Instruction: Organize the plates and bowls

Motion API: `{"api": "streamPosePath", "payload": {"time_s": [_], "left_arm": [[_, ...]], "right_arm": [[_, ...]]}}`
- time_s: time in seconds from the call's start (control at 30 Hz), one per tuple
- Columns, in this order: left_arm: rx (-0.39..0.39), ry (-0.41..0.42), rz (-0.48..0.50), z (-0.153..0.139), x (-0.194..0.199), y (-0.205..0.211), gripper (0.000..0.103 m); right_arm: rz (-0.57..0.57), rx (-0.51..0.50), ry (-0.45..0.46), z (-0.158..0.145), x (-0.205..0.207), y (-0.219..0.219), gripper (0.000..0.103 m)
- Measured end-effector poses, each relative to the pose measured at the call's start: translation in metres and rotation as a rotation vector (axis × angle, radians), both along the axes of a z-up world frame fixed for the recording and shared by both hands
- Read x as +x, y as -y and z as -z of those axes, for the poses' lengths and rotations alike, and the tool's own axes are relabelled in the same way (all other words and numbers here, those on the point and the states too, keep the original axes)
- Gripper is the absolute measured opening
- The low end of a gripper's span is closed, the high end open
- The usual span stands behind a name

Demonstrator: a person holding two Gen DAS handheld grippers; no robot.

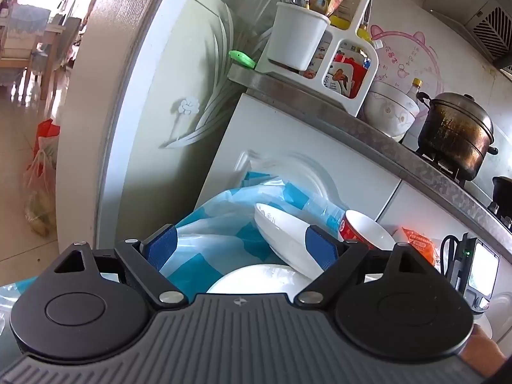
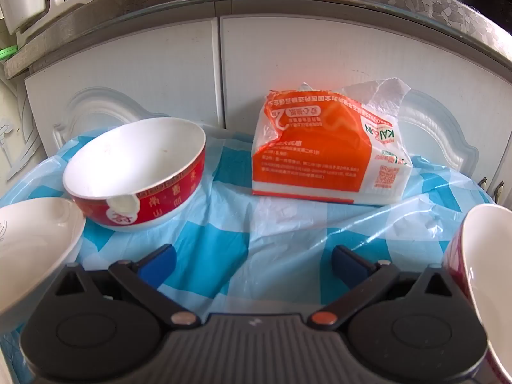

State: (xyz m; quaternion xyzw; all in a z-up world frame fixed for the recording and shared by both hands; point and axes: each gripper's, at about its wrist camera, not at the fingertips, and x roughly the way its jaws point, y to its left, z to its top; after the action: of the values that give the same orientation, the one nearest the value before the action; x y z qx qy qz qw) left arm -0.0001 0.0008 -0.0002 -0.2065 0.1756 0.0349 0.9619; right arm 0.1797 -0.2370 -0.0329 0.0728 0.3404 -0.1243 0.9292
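In the left wrist view my left gripper (image 1: 240, 244) is open above a table with a blue-and-white checked plastic cloth (image 1: 204, 224). A white plate (image 1: 284, 236) leans tilted against its right finger (image 1: 320, 246), above a flat white plate (image 1: 256, 280). A red-rimmed bowl (image 1: 368, 230) stands behind. In the right wrist view my right gripper (image 2: 252, 264) is open and empty over the cloth (image 2: 256, 224). The red bowl (image 2: 137, 172) stands to its front left, a white plate (image 2: 35, 243) at the left edge, and another red bowl (image 2: 483, 272) at the right edge.
An orange tissue pack (image 2: 323, 153) stands at the table's back. White cabinet doors (image 2: 288, 64) and a grey counter (image 1: 400, 150) rise behind, carrying a white rack (image 1: 320, 41), stacked bowls (image 1: 390, 112) and a steamer pot (image 1: 454, 134). A doorway (image 1: 35, 64) opens at the left.
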Motion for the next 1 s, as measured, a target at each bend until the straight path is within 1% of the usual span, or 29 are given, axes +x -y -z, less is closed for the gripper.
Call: {"api": "streamPosePath", "payload": {"time_s": [0.03, 0.1, 0.13, 0.23, 0.33, 0.4, 0.47, 0.53, 0.63, 0.67, 0.77, 0.8, 0.87, 1.0], "left_arm": [[-0.001, 0.000, -0.001, 0.000, 0.000, 0.000, 0.103], [0.006, -0.009, -0.001, 0.001, 0.002, 0.000, 0.103], [0.008, -0.010, 0.001, 0.005, 0.002, 0.000, 0.103], [0.009, 0.004, 0.011, 0.007, 0.002, 0.002, 0.103], [0.005, 0.020, 0.003, 0.001, -0.005, -0.001, 0.103], [0.010, 0.028, 0.003, -0.001, -0.010, -0.002, 0.103], [0.022, 0.033, 0.006, -0.004, -0.016, -0.001, 0.103], [0.050, 0.038, 0.010, -0.006, -0.024, 0.001, 0.103], [0.102, 0.038, 0.019, -0.011, -0.036, 0.009, 0.103], [0.116, 0.038, 0.022, -0.011, -0.040, 0.010, 0.103], [0.192, 0.044, 0.039, -0.015, -0.059, 0.020, 0.103], [0.214, 0.046, 0.038, -0.016, -0.068, 0.024, 0.103], [0.237, 0.043, 0.055, -0.017, -0.086, 0.027, 0.103], [0.297, 0.032, 0.083, -0.019, -0.114, 0.035, 0.103]], "right_arm": [[0.014, 0.018, -0.003, 0.000, -0.001, 0.000, 0.103], [0.024, 0.021, -0.013, -0.001, -0.006, -0.002, 0.103], [0.031, 0.024, -0.019, -0.002, -0.008, -0.003, 0.103], [0.043, 0.046, -0.029, -0.007, -0.016, -0.001, 0.102], [0.056, 0.077, 0.045, -0.024, -0.037, 0.001, 0.102], [0.075, 0.060, 0.088, -0.040, -0.055, 0.002, 0.102], [0.079, 0.044, 0.146, -0.052, -0.073, -0.020, 0.102], [0.073, 0.039, 0.214, -0.066, -0.097, -0.021, 0.102], [0.068, -0.011, 0.319, -0.087, -0.140, -0.033, 0.102], [0.065, -0.017, 0.335, -0.091, -0.146, -0.038, 0.102], [0.044, 0.042, 0.404, -0.104, -0.189, -0.043, 0.102], [0.031, 0.070, 0.420, -0.106, -0.201, -0.043, 0.102], [0.021, 0.083, 0.430, -0.109, -0.229, -0.050, 0.102], [0.084, 0.048, 0.428, -0.115, -0.269, -0.059, 0.102]]}}
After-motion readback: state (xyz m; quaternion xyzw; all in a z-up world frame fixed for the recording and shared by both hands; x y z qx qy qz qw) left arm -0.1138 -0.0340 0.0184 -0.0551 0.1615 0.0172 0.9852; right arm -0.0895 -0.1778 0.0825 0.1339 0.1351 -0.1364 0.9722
